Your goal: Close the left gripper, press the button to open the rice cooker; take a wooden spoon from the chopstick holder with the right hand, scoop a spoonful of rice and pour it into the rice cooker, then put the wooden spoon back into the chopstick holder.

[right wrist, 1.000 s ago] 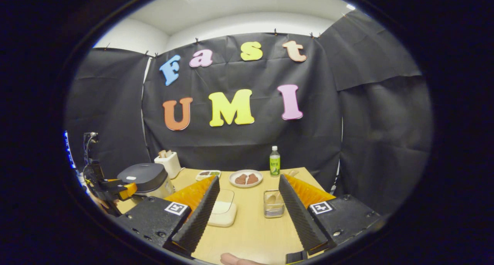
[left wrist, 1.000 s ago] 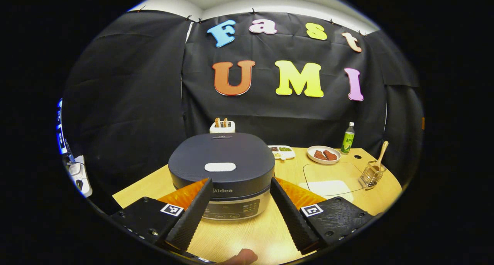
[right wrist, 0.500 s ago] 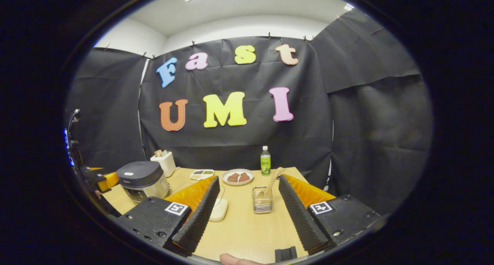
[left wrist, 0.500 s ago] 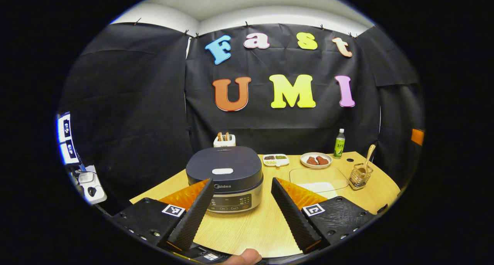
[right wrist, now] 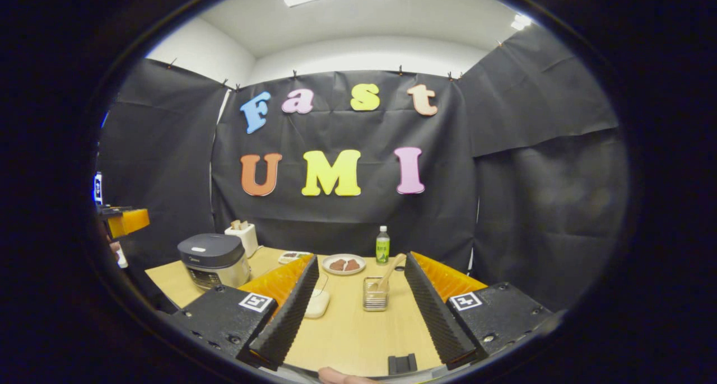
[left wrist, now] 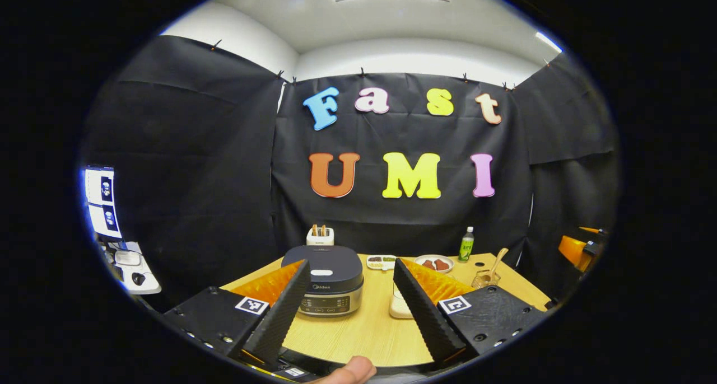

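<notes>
Dark grey, round-cornered rice cooker [left wrist: 324, 279] w/ silver base sits on the light wooden table [left wrist: 364, 333], lid down, pale oval button [left wrist: 321, 272] on top untouched. In the right gripper view the same cooker [right wrist: 214, 259] is at the table's left end. Behind it, a small white toaster [left wrist: 320, 237] w/ bread slices poking up.

Clear chopstick holder [right wrist: 375, 294] stands on the table, right of the cooker & well apart from it; the wooden spoon [right wrist: 388, 271] is in it, handle leaning up to the right. Left gripper view shows holder [left wrist: 484, 279] & spoon [left wrist: 497, 257] near the table's right side. Between cooker & holder lies a white shallow rice container [right wrist: 316, 304] w/ a clear lid; contents can't be made out.

Toward the back wall: white divided snack tray [left wrist: 381, 260], round white plate w/ brown pieces [right wrist: 343, 264], green-labelled plastic bottle [right wrist: 382, 245] upright beside the plate.

Left gripper [left wrist: 348, 313] has its jaws wide apart, holding nothing, hovering off the table's near edge, cooker seen between the fingers. Right gripper [right wrist: 360, 319] likewise wide, nothing held, holder seen between its fingers but far ahead. A fingertip [left wrist: 350, 371] of the person shows at the bottom of the left gripper view.
</notes>
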Demonstrator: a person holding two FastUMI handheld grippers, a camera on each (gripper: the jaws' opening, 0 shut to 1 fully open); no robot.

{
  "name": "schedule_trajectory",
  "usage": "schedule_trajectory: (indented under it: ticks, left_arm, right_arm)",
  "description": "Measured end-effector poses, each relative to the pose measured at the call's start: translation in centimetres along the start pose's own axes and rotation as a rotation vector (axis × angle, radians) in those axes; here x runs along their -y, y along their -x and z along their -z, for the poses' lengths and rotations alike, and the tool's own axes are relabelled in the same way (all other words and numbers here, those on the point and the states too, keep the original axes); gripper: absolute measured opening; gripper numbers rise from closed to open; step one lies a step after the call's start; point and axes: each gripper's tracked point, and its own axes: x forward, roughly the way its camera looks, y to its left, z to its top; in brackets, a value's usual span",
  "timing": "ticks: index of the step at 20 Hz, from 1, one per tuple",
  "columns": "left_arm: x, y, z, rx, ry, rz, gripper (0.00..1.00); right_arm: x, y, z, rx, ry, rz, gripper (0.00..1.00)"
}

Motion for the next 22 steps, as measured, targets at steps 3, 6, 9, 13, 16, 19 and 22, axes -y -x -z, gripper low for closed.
schedule_trajectory:
  ticks: [3,6,9,13,16,19,22]
  left_arm:
    - [-0.6,0.9,-1.1,0.028,-0.02,-0.019,0.95]
    - [0.0,1.5,-1.3,0.046,-0.029,-0.005,0.95]
    - [-0.1,1.7,-1.1,0.057,-0.029,0.006,0.95]
    - [0.0,1.5,0.9,0.029,-0.01,0.017,0.96]
    - [0.6,1.0,1.3,0.019,-0.003,0.027,0.96]
    - [1.5,1.0,1.1,0.028,-0.017,0.047,0.96]
    - [2.0,1.2,0.9,0.03,-0.045,0.057,0.95]
  right_arm:
    - [-0.3,0.3,-0.3,-0.002,-0.002,0.007,1.0]
    - [-0.2,0.6,-0.4,0.004,0.001,0.014,1.0]
    - [0.0,1.2,-0.5,0.011,0.005,0.018,1.0]
    - [0.7,1.7,0.2,0.003,-0.002,0.016,1.0]
    - [0.7,1.8,0.3,0.003,-0.008,0.01,1.0]
    - [0.2,2.1,0.2,0.005,-0.008,-0.002,0.99]
    - [0.0,2.1,0.0,0.006,-0.004,-0.004,0.97]
